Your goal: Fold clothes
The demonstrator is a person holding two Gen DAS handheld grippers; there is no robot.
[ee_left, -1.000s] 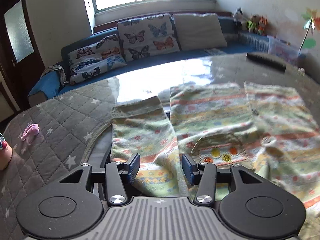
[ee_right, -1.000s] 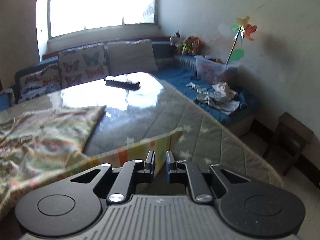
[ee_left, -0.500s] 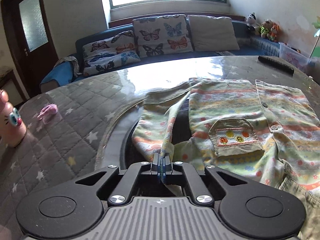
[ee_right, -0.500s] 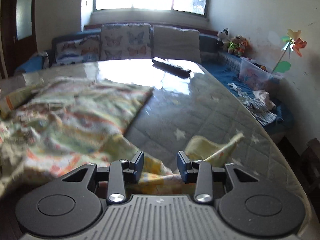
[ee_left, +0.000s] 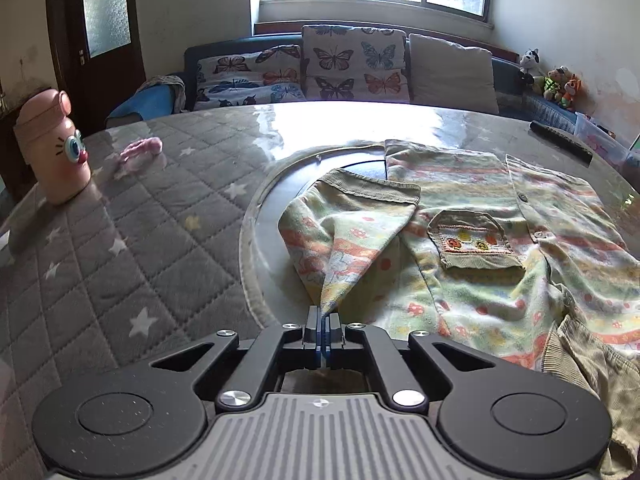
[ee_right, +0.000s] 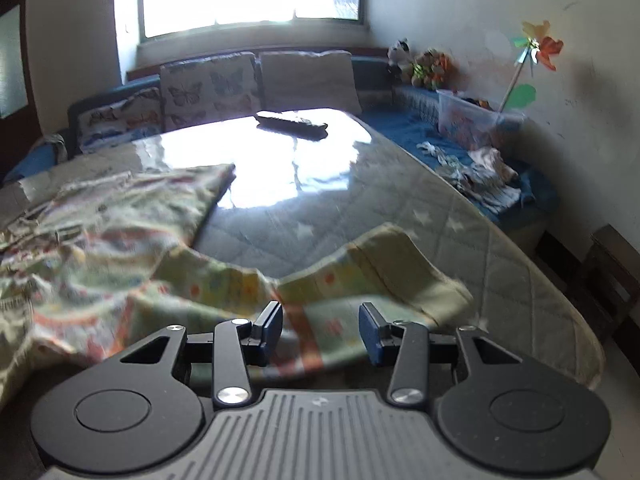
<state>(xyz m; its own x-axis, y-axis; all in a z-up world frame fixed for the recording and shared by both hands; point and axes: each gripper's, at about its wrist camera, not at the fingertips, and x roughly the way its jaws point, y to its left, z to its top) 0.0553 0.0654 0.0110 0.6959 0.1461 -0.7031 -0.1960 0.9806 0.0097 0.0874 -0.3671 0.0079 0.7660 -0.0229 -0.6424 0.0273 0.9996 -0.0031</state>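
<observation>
1. Shirt (ee_left: pixel 472 200): a small striped, flower-printed garment with a corduroy pocket (ee_left: pixel 474 244), spread front-up on the glass-topped table (ee_left: pixel 168 208), ahead and to the right of the left gripper (ee_left: pixel 322 326).
2. Left gripper: fingers pressed together on a fold of the left sleeve (ee_left: pixel 344 236); the cloth rises from the table to the closed tips in a taut ridge, its ribbed cuff lying against the shirt body.
3. Right gripper (ee_right: pixel 320 330): fingers apart, nothing between them; the right sleeve (ee_right: pixel 360 276) lies just beyond and below the tips, its cuff end curled up off the table. Contact with the cloth cannot be told.
4. Shirt body in the right wrist view (ee_right: pixel 100 216): rumpled, to the left of the open fingers.
5. Surroundings: pink bottle (ee_left: pixel 52 146) and a pink scrap (ee_left: pixel 140 150) stand well to the left; a remote control (ee_right: pixel 292 124) rests at the far side.
</observation>
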